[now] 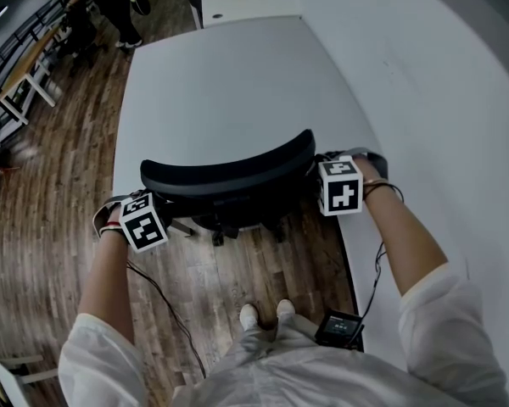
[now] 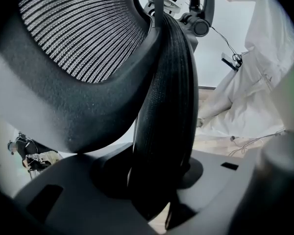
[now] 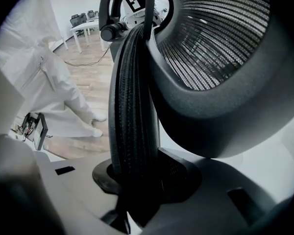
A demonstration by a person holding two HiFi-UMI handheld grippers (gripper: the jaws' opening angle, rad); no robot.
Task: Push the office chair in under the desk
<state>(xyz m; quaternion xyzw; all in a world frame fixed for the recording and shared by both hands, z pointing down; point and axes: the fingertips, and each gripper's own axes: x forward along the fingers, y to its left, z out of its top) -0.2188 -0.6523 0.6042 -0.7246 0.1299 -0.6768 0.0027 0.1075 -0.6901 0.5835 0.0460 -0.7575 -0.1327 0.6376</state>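
A black office chair stands at the near edge of the grey desk (image 1: 229, 83), and its curved mesh backrest (image 1: 229, 172) runs across the middle of the head view. My left gripper (image 1: 148, 200) is shut on the backrest's left end. My right gripper (image 1: 324, 171) is shut on its right end. In the left gripper view the backrest's ribbed rim (image 2: 166, 106) stands upright between the jaws of the left gripper (image 2: 159, 180). The right gripper view shows the same rim (image 3: 132, 106) clamped in the right gripper (image 3: 137, 180). The seat is hidden under the desk and backrest.
The chair's wheeled base (image 1: 237, 227) shows below the backrest on the wooden floor (image 1: 59, 227). The person's shoes (image 1: 267, 314) stand just behind it, with a small device (image 1: 339, 327) hanging at the waist. Far back left are people (image 1: 119, 7) and a white table (image 1: 25, 83).
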